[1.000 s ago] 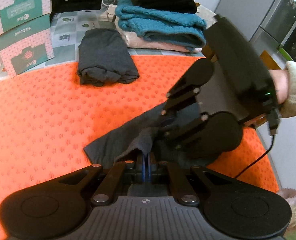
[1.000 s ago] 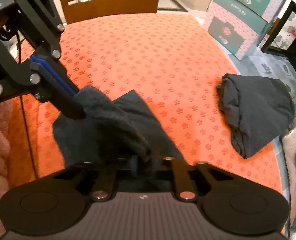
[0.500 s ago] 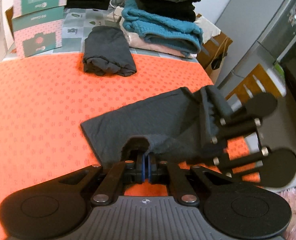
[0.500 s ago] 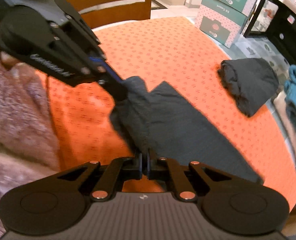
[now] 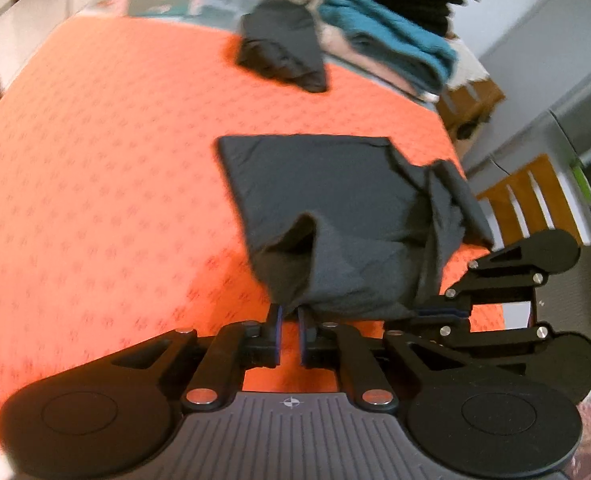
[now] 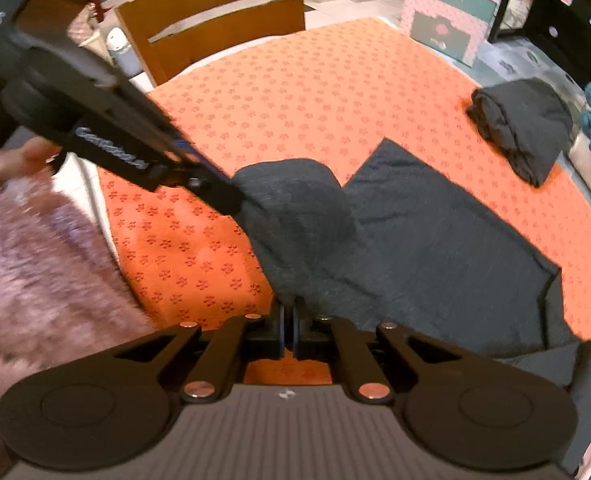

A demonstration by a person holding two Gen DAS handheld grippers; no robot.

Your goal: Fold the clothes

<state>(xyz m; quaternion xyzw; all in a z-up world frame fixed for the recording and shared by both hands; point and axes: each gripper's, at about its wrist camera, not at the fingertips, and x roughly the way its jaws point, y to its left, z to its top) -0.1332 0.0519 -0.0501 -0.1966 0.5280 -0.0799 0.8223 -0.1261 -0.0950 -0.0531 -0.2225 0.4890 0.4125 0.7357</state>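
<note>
Fingers of my left gripper [image 5: 289, 322] are opening off the grey garment [image 5: 335, 208]; my right gripper [image 6: 288, 322] pinches its near edge. It lies half-spread on the orange surface [image 5: 95, 160], unfolded; one folded piece [image 6: 523, 128] is done.

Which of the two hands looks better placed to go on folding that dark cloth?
The right gripper: it is pinched shut on the dark cloth's near edge, whereas the left gripper's jaws are opening and letting go.
</note>
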